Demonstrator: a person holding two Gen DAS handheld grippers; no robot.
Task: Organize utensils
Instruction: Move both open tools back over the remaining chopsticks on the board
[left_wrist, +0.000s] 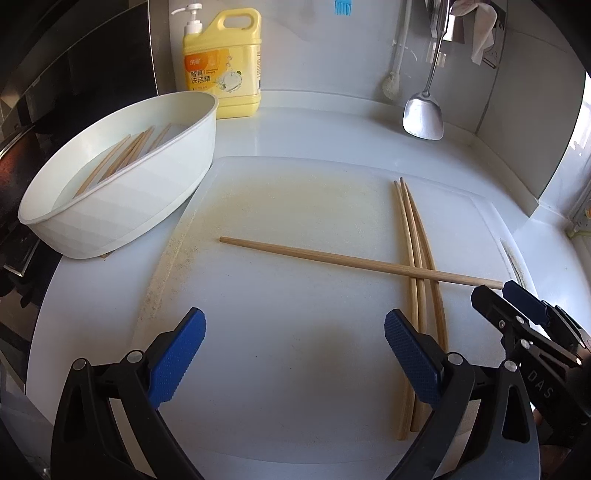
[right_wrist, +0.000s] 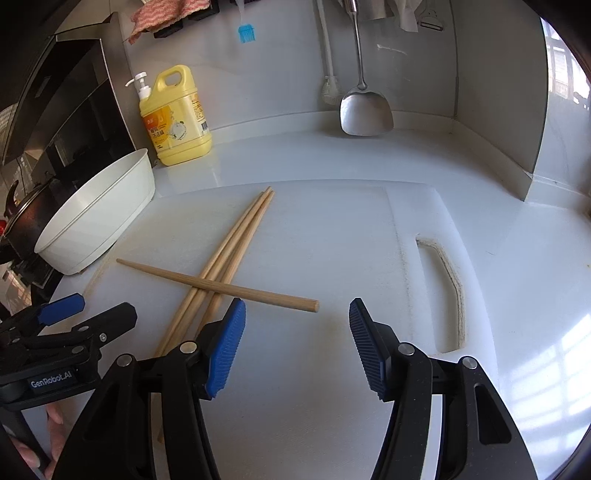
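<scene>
Three wooden chopsticks (left_wrist: 413, 236) lie together on the white cutting board (left_wrist: 295, 350), and one more chopstick (left_wrist: 332, 258) lies across them. They show in the right wrist view too, the bundle (right_wrist: 240, 232) and the crossing one (right_wrist: 266, 293). A white oval basket (left_wrist: 147, 199) at the left holds several chopsticks (left_wrist: 125, 155). My left gripper (left_wrist: 295, 354) is open and empty above the board. My right gripper (right_wrist: 297, 343) is open and empty, just behind the thick end of the crossing chopstick; it shows at the left wrist view's right edge (left_wrist: 513, 299).
A yellow dish soap bottle (left_wrist: 221, 66) stands behind the basket (right_wrist: 110, 206). A metal spatula (left_wrist: 424, 118) and a brush hang on the back wall. A dark stove and pot (right_wrist: 22, 221) are at the left. The board has a handle slot (right_wrist: 447, 288) at its right.
</scene>
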